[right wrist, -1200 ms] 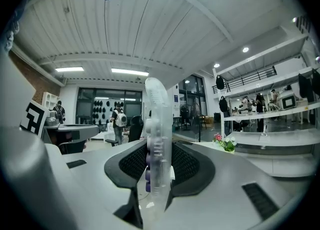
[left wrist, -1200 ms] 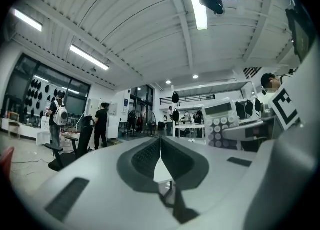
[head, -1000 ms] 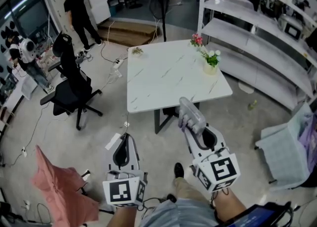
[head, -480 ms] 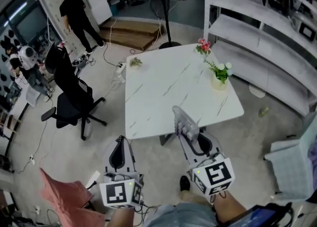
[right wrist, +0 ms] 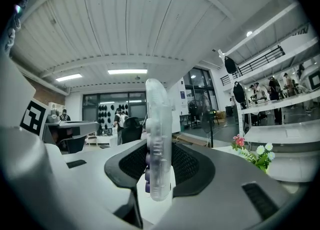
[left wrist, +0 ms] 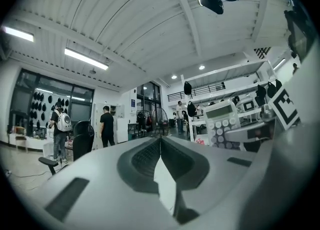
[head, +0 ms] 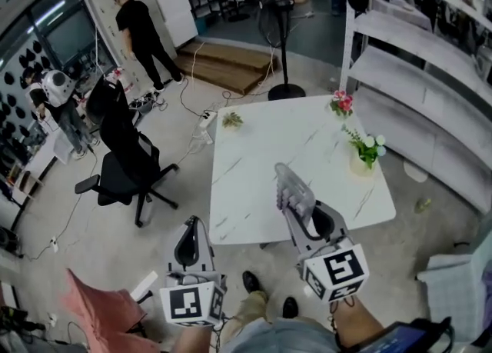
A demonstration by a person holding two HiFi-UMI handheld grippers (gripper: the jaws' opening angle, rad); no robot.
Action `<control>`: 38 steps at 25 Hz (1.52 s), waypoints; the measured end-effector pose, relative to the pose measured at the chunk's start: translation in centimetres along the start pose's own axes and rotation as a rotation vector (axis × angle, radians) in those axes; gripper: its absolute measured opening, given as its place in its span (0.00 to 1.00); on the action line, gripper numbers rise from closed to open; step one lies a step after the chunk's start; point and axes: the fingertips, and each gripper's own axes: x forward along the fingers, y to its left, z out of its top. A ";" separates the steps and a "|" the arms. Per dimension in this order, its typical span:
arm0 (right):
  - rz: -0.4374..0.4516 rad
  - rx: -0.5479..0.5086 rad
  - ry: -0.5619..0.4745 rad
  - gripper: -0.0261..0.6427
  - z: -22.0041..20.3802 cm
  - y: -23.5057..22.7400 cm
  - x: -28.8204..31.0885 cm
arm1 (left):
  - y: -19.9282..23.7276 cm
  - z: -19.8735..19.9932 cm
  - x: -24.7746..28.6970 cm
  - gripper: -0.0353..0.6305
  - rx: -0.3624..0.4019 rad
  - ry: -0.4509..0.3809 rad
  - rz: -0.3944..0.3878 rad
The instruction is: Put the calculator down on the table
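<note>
My right gripper is shut on a pale, see-through calculator, which stands on edge between its jaws over the near edge of the white marble table. In the right gripper view the calculator rises upright between the dark pads, its purple keys facing left. My left gripper hangs above the floor, left of the table's near corner, with its jaws shut and nothing in them. The left gripper view shows the closed jaws and the calculator off to the right.
A vase of flowers, a pink flower and a small plant stand on the table. A black office chair is to its left, white shelving to its right, a standing fan behind. People stand at the far left.
Both grippers have moved forward toward the table. The calculator, before over the floor in front of the table, now reaches over the table's near edge. The grip is unchanged.
</note>
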 end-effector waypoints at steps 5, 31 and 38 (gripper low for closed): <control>-0.010 -0.012 0.021 0.26 -0.9 -1.1 4.1 | 2.2 -1.9 3.6 0.07 -0.030 0.003 0.005; -0.126 -0.068 0.007 0.26 4.0 -2.4 25.6 | 13.5 -2.2 25.8 0.07 -0.040 -0.065 -0.168; -0.137 -0.047 0.079 0.26 1.7 -3.9 27.4 | 12.6 -4.0 28.2 0.07 -0.052 -0.034 -0.199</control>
